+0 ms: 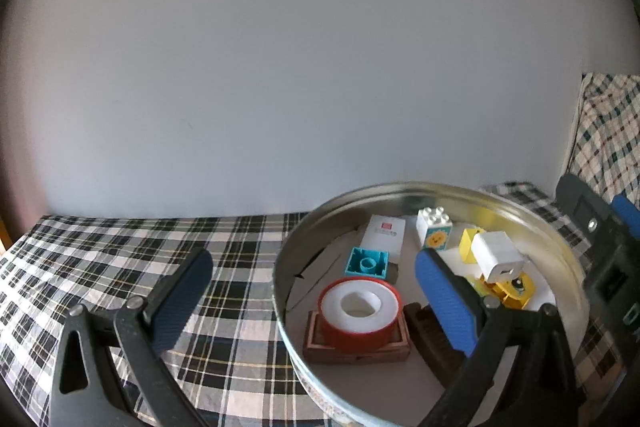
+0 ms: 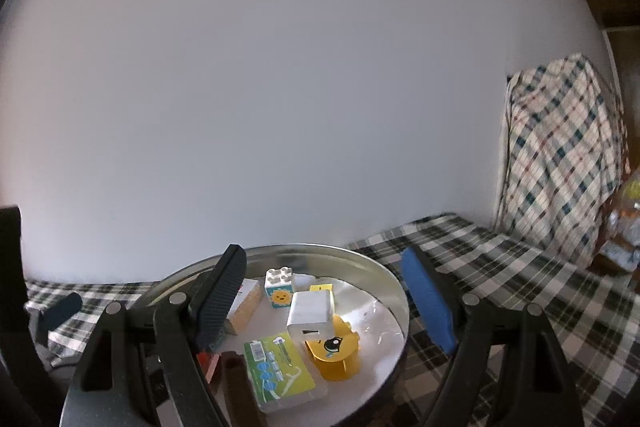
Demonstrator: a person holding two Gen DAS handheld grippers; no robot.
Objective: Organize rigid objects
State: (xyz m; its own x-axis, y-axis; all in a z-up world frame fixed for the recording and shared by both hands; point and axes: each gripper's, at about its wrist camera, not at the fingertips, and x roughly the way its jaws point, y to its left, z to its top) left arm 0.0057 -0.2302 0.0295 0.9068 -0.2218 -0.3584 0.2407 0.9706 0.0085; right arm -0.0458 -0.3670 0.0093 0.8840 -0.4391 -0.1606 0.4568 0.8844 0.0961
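Observation:
A round metal tin (image 1: 532,215) (image 2: 384,267) on the plaid table holds several small objects: a red-and-white tape roll (image 1: 358,311) on a wooden block (image 1: 356,351), a teal brick (image 1: 366,263), a white box (image 1: 384,233), a sun-printed brick (image 1: 434,233) (image 2: 280,287), a white charger (image 1: 498,255) (image 2: 311,313), a yellow toy (image 2: 334,351) and a green floss pack (image 2: 280,371). My left gripper (image 1: 316,291) is open, straddling the tin's left wall. My right gripper (image 2: 324,303) is open over the tin, empty.
The plaid cloth (image 1: 120,251) covers the table up to a plain white wall. A plaid-draped object (image 2: 560,155) stands at the right. The right gripper's body (image 1: 600,247) shows beside the tin in the left wrist view.

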